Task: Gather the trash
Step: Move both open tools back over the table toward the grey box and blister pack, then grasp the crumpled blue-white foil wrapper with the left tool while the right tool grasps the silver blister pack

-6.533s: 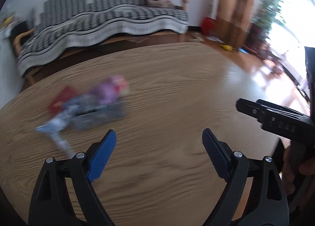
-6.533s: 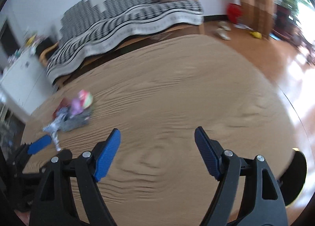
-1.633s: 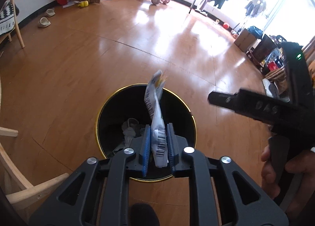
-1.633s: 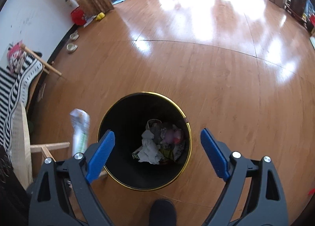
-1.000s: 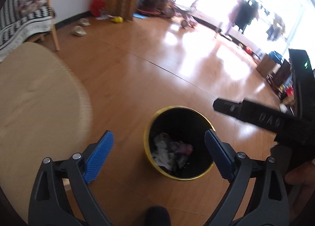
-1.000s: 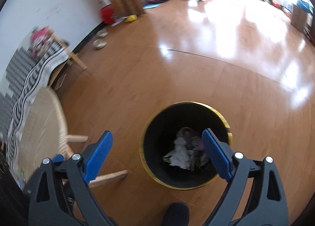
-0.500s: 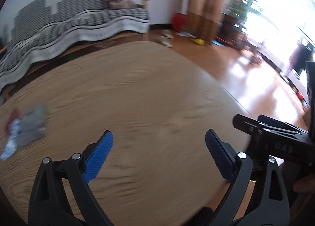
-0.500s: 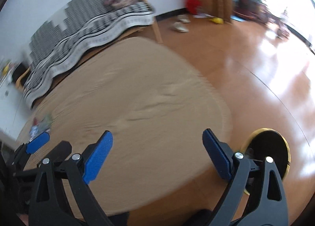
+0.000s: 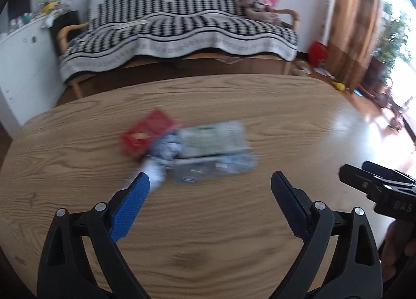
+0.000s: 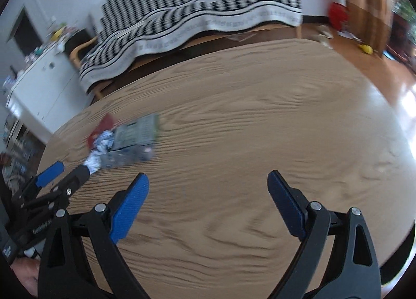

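Item: trash pile [image 9: 192, 148] — red packet [image 9: 147, 135], clear wrappers, crumpled blue-white paper — lay blurred on the wooden table [image 9: 234, 234], just ahead of my left gripper [image 9: 209, 195], nearer its left finger. That gripper hovered level, jaws wide apart, empty. My right gripper [image 10: 208, 195], likewise spread and empty, hung further right, well apart from the pile [image 10: 124, 142].

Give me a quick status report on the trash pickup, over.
Left gripper open, empty. Right gripper open, empty. Trash pile on table, ahead of left fingers. Nothing in the way.
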Demonstrator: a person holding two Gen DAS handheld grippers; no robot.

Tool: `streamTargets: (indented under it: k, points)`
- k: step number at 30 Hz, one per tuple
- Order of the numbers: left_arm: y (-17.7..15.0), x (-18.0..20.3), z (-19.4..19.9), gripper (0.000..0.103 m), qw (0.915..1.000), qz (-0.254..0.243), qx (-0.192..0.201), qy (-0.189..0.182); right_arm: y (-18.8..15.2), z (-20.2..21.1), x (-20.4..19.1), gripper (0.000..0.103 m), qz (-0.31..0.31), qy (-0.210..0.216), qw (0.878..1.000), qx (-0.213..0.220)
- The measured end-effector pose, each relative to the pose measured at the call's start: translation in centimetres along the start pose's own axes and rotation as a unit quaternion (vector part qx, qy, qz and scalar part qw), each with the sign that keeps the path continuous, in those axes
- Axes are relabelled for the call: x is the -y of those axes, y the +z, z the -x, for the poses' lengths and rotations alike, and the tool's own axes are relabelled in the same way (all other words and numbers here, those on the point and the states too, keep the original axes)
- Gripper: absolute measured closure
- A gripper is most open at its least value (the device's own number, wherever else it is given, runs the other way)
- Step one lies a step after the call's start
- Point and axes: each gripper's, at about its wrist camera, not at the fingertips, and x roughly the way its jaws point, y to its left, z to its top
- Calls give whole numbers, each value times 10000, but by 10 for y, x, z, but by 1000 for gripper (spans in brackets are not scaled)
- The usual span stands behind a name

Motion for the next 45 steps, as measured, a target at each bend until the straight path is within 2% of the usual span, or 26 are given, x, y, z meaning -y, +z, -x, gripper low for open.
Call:
streamTargets:
  k: [6, 10, 14, 16, 18, 19, 20, 21, 25, 30, 33, 37, 39, 41, 45]
  points:
    - [-3, -46, -23, 12, 9992, -31, -148, 378, 1, -27, -33, 14, 175, 226, 9995, -160]
    - [-3, -59, -42, 13, 9988, -154, -238, 405, 5, -45, -45, 14, 179, 325, 9989, -273]
    - [-6, -64, -59, 20, 9986, -228, -300, 381, 9, -60, -50, 14, 98, 402, 9984, -385]
    - [-8, -65, -66, 27, 9985, -248, -364, 329, 11, -69, -52, 14, 8, 466, 9979, -451]
    - [-11, -67, -72, 47, 9980, -258, -471, 332, 13, -79, -53, 14, -114, 550, 9970, -526]
    - [-12, -68, -76, 54, 9977, -239, -566, 274, 13, -83, -54, 14, -164, 578, 9967, -553]
    - [-12, -69, -79, 73, 9975, -222, -620, 242, 14, -87, -55, 14, -220, 613, 9962, -582]
    - [-13, -70, -81, 81, 9970, -199, -717, 217, 15, -90, -55, 14, -287, 645, 9957, -595]
    - [-13, -68, -71, 82, 9971, -249, -695, 171, 20, -102, -57, 14, -591, 852, 9926, -631]
    - [-10, -66, -44, 82, 9985, -233, -480, 118, 24, -115, -60, 14, -844, 1017, 9888, -696]
    - [-8, -67, -31, 82, 9990, -201, -377, 113, 25, -118, -66, 19, -809, 976, 9897, -663]
    - [-5, -78, -25, 82, 9992, -35, -358, 186, 14, -111, -75, 22, -486, 900, 9906, -909]
    - [-4, -87, -23, 82, 9991, 133, -345, 227, 7, -106, -80, 22, -243, 1155, 9862, -1161]
    - [-3, -95, -20, 82, 9988, 264, -321, 240, 3, -96, -91, 22, 184, 1423, 9821, -1218]
    - [-3, -105, -12, 82, 9983, 440, -282, 270, 11, -77, -92, 19, 564, 893, 9916, -746]
